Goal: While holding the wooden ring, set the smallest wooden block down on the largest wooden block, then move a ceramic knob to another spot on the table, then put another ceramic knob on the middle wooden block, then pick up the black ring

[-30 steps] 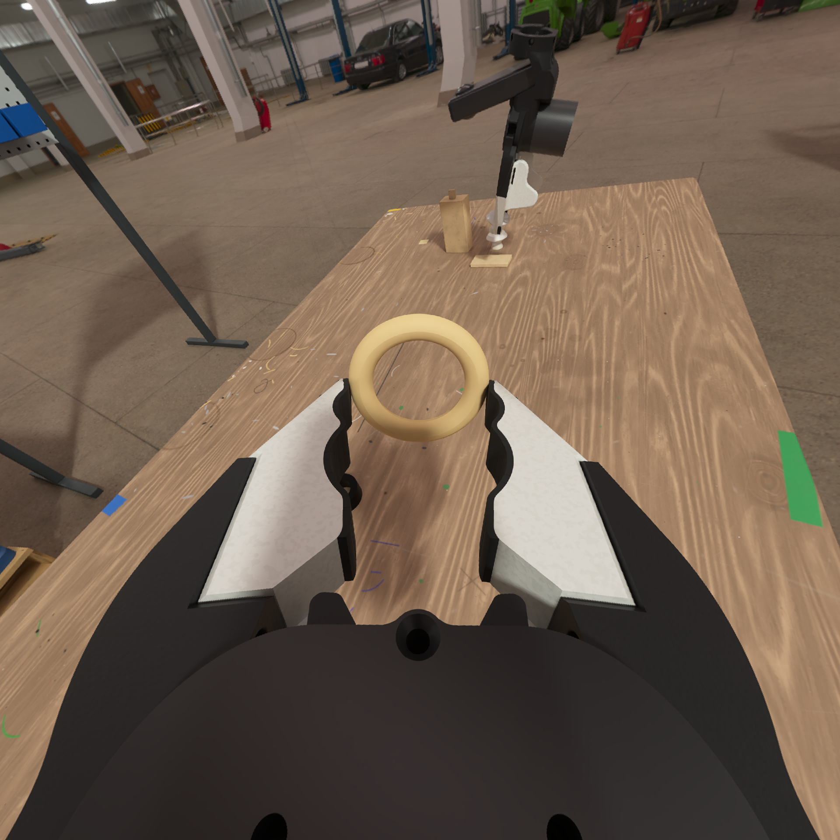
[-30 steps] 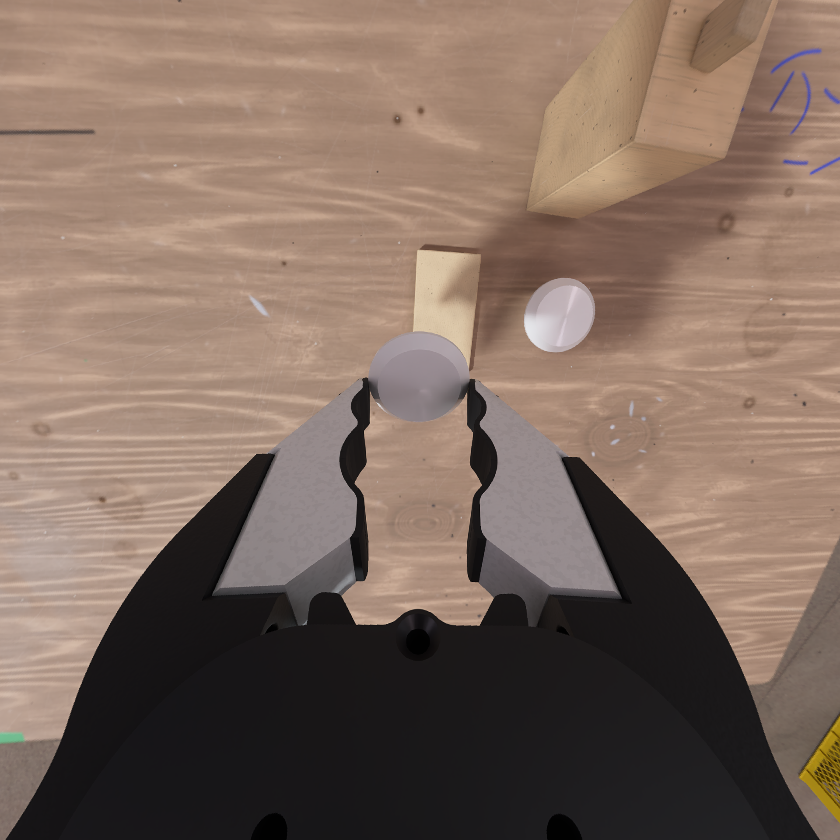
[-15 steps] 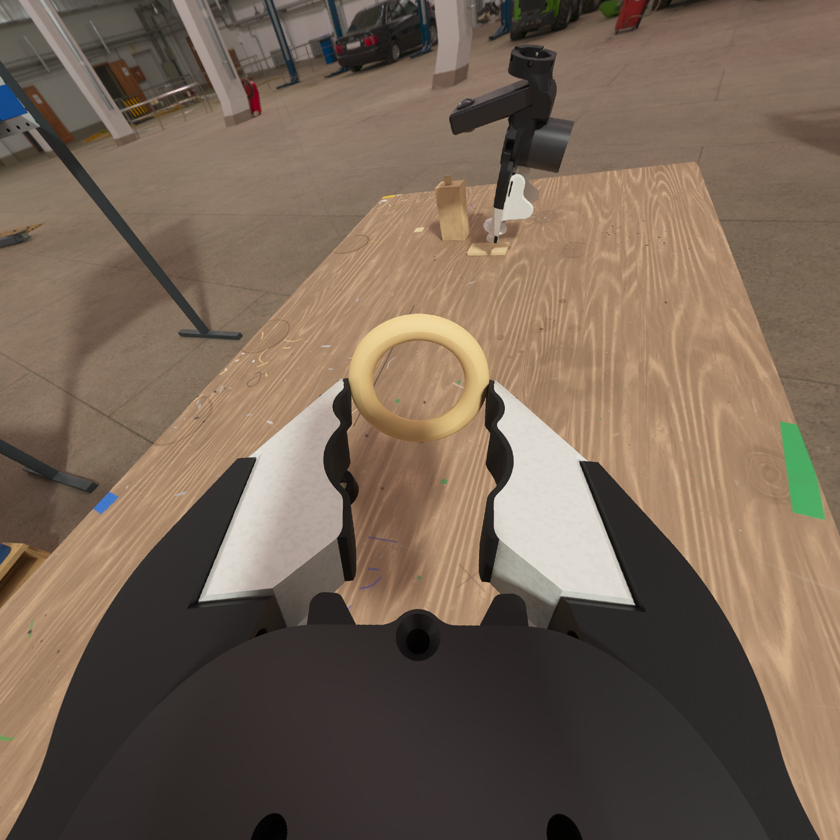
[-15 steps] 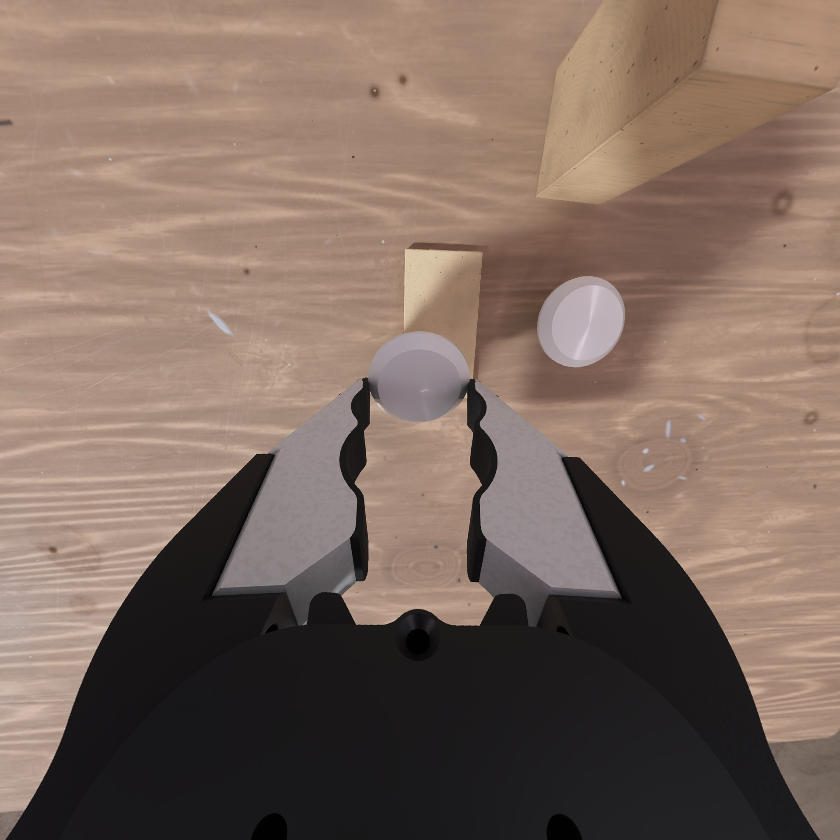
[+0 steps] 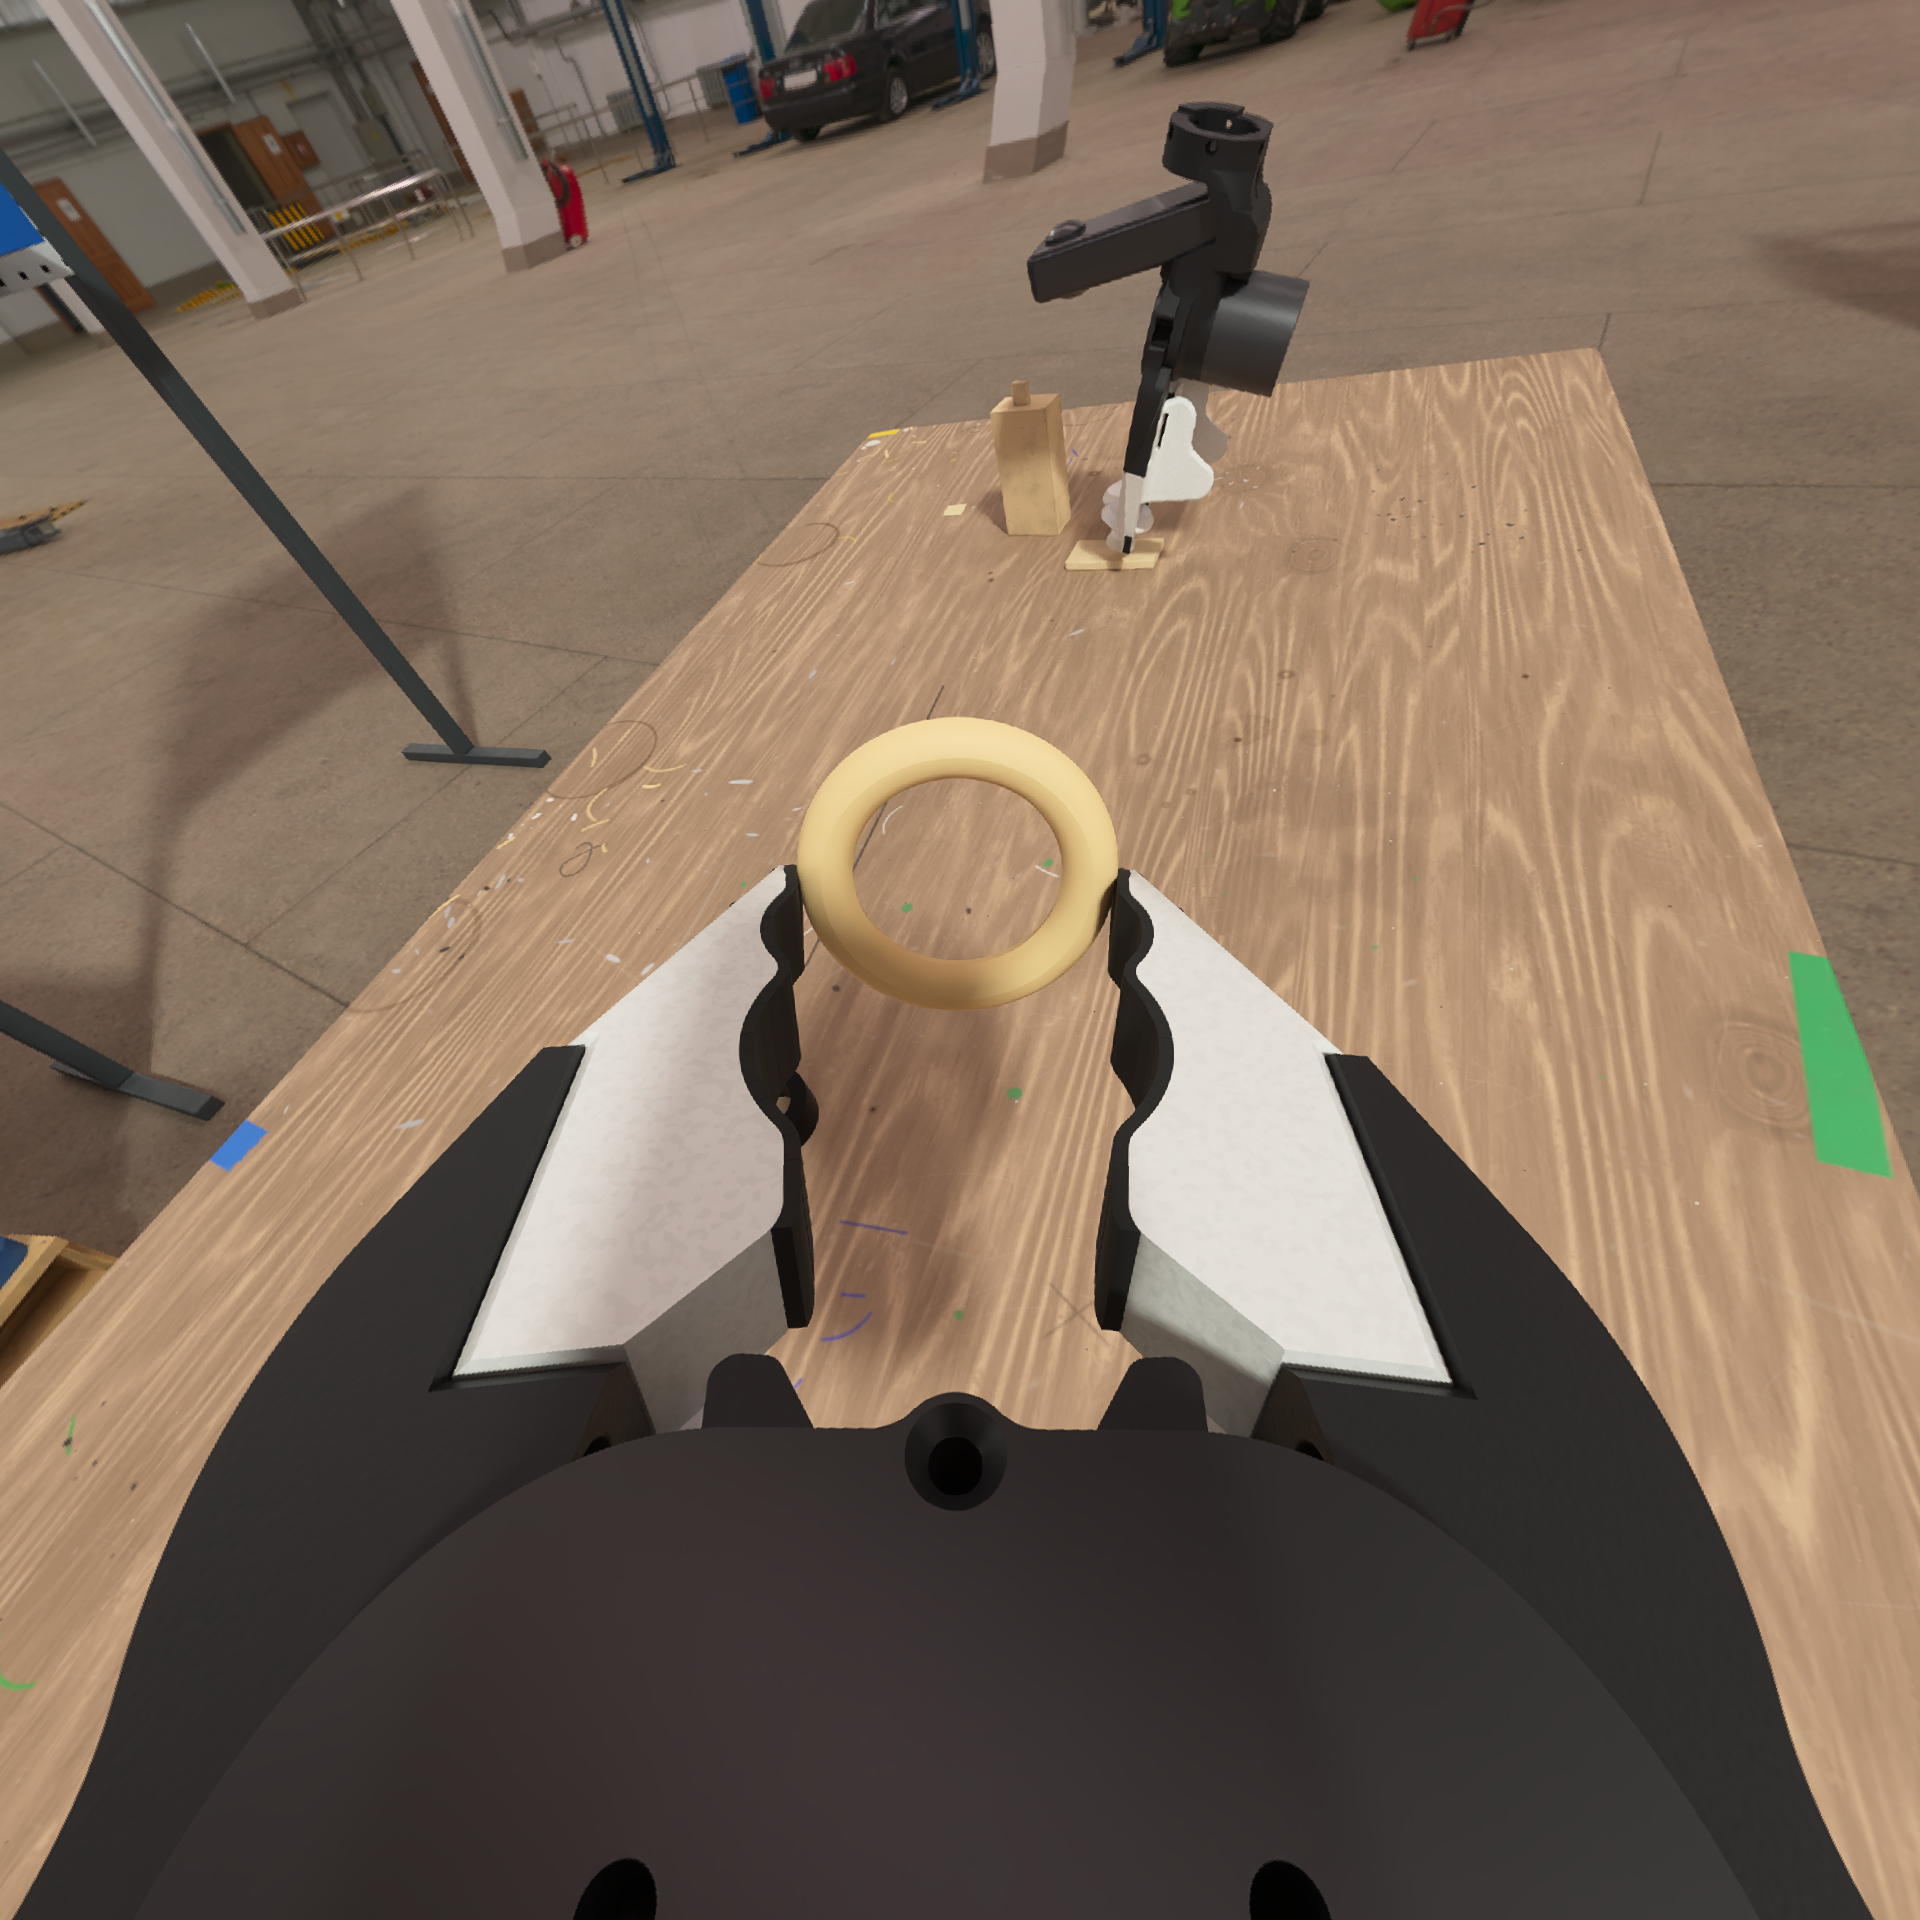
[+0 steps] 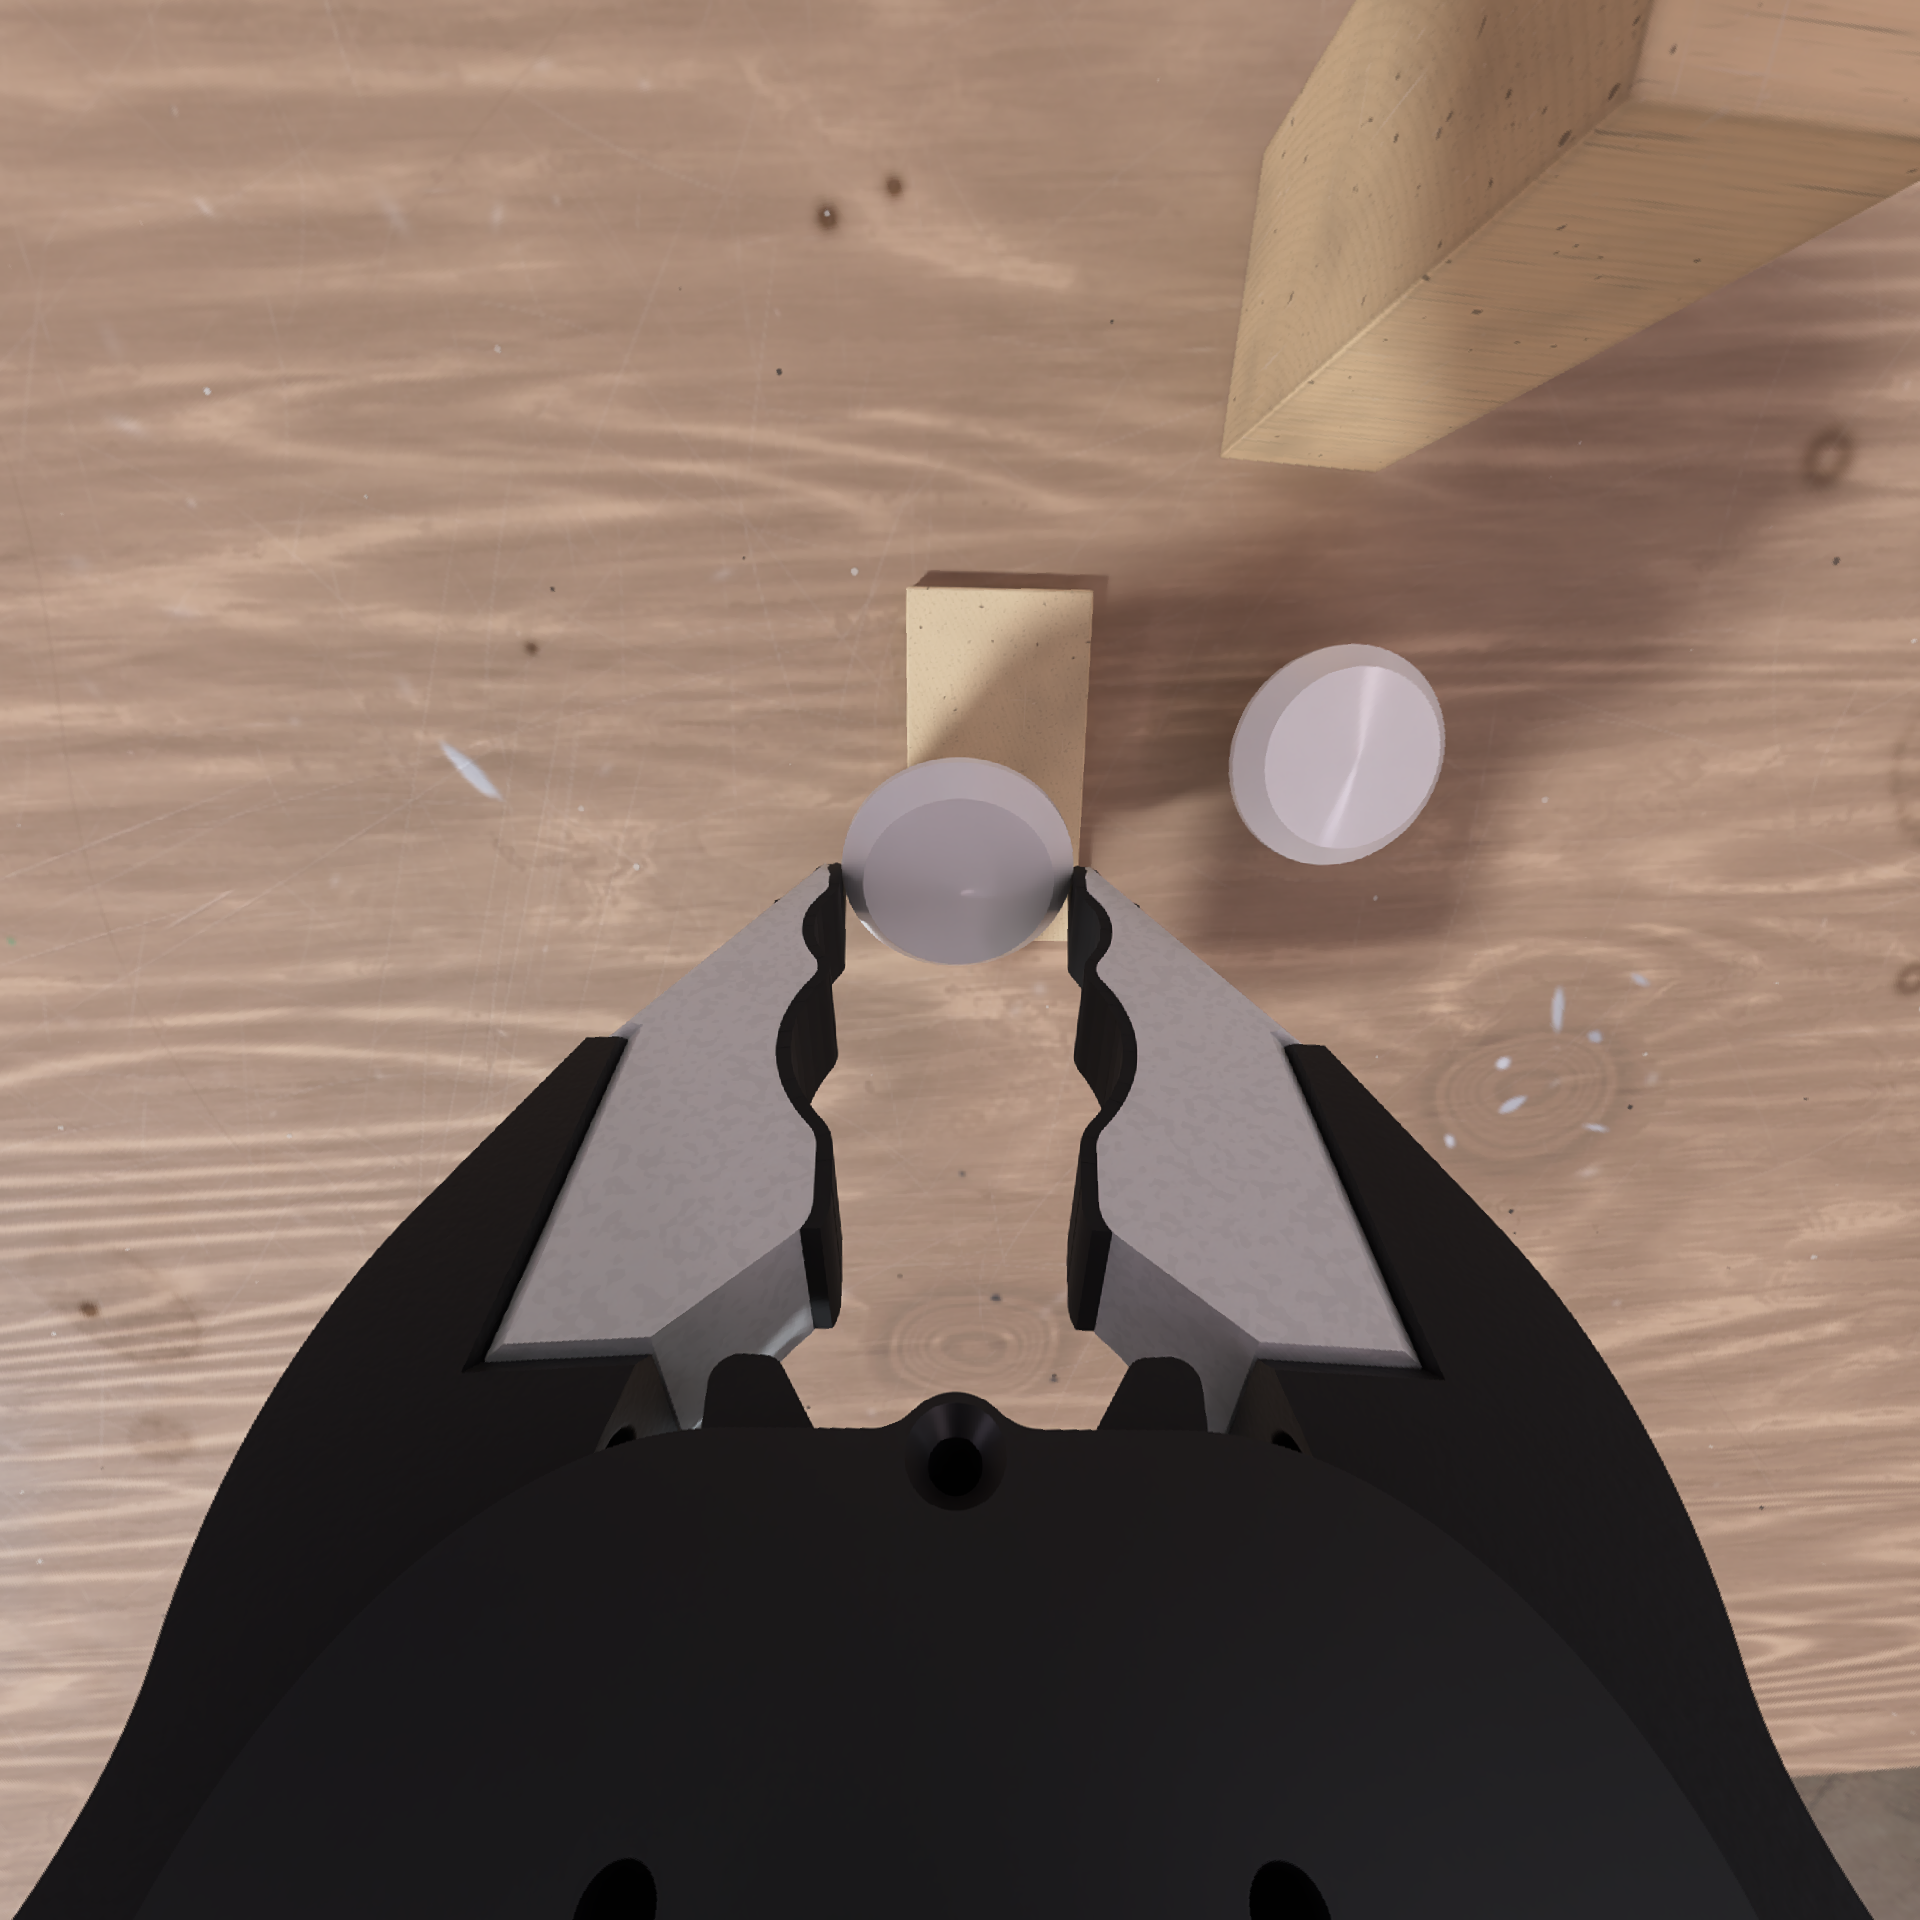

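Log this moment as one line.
left gripper: holds wooden ring | right gripper: holds knob over flat block

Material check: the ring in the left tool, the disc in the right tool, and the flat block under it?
Ring: looks like pale unfinished wood, smooth and matte, no grain visible.
Disc: the knob; glossy off-white with a small highlight, consistent with glazed ceramic, though plastic would look similar.
Flat block: light raw wood, matte, finely speckled.
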Available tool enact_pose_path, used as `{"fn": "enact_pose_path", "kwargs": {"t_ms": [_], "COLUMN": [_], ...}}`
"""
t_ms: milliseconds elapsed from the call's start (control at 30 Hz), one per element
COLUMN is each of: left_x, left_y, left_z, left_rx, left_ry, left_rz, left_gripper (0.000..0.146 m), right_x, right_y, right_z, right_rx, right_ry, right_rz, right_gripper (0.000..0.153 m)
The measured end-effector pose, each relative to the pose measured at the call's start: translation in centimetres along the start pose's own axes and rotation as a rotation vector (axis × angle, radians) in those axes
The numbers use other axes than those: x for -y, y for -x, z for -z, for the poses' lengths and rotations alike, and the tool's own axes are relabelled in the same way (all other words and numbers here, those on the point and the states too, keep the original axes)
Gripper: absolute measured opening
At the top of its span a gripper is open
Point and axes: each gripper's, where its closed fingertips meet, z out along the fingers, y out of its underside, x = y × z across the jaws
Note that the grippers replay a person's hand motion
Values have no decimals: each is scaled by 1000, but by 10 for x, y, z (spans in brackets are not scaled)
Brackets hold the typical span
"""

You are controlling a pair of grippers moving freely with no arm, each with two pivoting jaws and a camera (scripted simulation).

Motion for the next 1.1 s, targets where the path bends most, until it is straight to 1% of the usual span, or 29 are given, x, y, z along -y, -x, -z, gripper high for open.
{"fn": "enact_pose_path", "kwargs": {"t_ms": [467, 633, 700, 733, 767, 800, 900, 1033, 1100], "left_x": [-3, -5, -5, -5, -5, -6, -6, -6, -5], "left_y": [0, -1, -1, -1, -1, -1, -1, -2, -2], "left_z": [-4, -5, -6, -6, -6, -6, -7, -6, -6], "left_rx": [-5, -10, -10, -10, -11, -11, -13, -11, -10], "left_ry": [14, 24, 27, 27, 27, 28, 31, 32, 32], "left_rz": [2, -1, -2, -3, -3, -3, -4, -9, -11], "left_gripper": [59, 59, 59, 59, 59, 59, 59, 59, 59], "right_x": [6, 10, 13, 15, 16, 17, 18, 18, 15], "right_y": [-8, -8, -9, -9, -9, -8, -9, -13, -18], "right_z": [-7, -10, -6, -3, 1, 6, 23, 55, 73], "right_rx": [-2, -10, -26, -28, -30, -29, -36, -39, -64], "right_ry": [-38, -85, -125, -150, -171, -188, -255, -400, -472], "right_rz": [-27, -5, 15, 25, 35, 43, 58, 36, 24], "right_gripper": [43, 43, 43, 54, 69, 78, 84, 87, 88]}}
